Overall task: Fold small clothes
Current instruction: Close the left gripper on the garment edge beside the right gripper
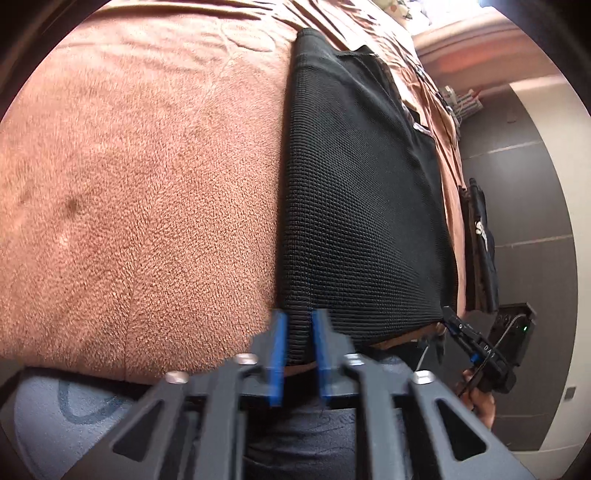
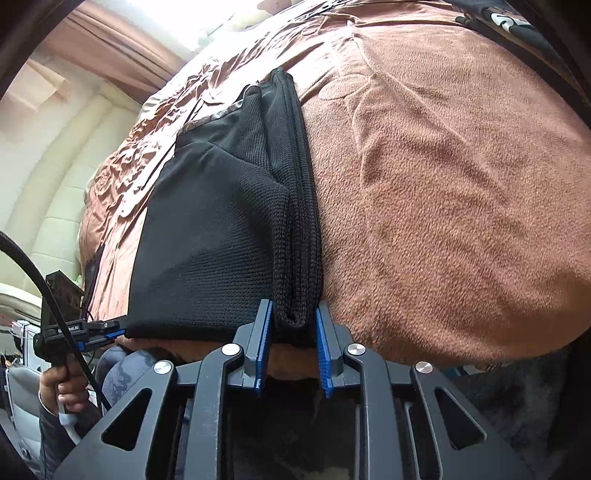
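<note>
Black knit garment (image 1: 362,206) lies flat on a brown fleece blanket (image 1: 140,192) covering the bed, filling the centre right of the left wrist view. Its near hem runs across the lower middle of the frame, and the left claw (image 1: 299,325) has that hem's left corner between its blue pads (image 1: 277,343), the jaws drawn nearly together and pinching the fabric. At the lower right, the right claw (image 1: 452,319) meets the hem's other corner, with a hand (image 1: 480,398) below it. Dark floor tiles (image 1: 524,177) show at the right edge.

In the right wrist view the same garment (image 2: 207,236) sits centre left, its right edge stacked in thick folded layers running up the frame. The right claw (image 2: 293,317) is clamped on the near end of that folded edge, pads pressing both sides. At the lower left, the left claw (image 2: 120,330) grips the other near corner, held by a hand (image 2: 62,387). Another dark garment with a printed pattern (image 2: 495,18) lies at the upper right.
</note>
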Demonstrator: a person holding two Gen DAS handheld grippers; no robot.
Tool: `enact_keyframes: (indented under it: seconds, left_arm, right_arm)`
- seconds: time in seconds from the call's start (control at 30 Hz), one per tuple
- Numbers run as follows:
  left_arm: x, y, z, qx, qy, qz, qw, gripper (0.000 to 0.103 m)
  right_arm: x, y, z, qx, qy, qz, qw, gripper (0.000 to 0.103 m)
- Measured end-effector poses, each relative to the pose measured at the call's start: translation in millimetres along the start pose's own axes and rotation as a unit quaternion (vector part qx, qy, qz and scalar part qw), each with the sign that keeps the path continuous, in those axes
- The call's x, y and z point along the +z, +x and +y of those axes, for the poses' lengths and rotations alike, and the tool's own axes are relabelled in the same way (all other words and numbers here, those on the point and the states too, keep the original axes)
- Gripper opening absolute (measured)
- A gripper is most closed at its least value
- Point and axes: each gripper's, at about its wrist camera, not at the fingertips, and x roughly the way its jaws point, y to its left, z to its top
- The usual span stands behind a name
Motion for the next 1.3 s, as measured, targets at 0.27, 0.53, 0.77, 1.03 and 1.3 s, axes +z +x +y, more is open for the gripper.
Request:
enact_keyframes:
  seconds: [0.27, 0.53, 0.77, 1.03, 1.3]
  left_arm:
    - [0, -28, -3, 0.008, 0.032, -0.019, 0.9993, 0.007]
    - [6, -42, 10, 0.023, 0.042, -0.018, 0.9987, 0.009]
    - [25, -49, 16, 0.012, 0.018, -0.030, 0.9993, 0.024]
    - [57, -40, 11, 0.013, 0.022, -0.037, 0.9990, 0.029]
    - [97, -25, 6, -0.004, 0.027, -0.038, 0.9989, 0.029]
  right_arm:
    - [-7, 3, 10, 0.014, -0.002, 0.016, 1.000, 0.017]
    - [-15, 10, 25, 0.035, -0.031, 0.046, 0.998, 0.017]
    - [10, -14, 10, 0.042, -0.017, 0.002, 0.999, 0.070]
    - [58, 2, -2, 0.072, -0.005, -0.002, 0.997, 0.070]
    - [111, 41, -5, 0.095, -0.002, 0.004, 0.996, 0.070]
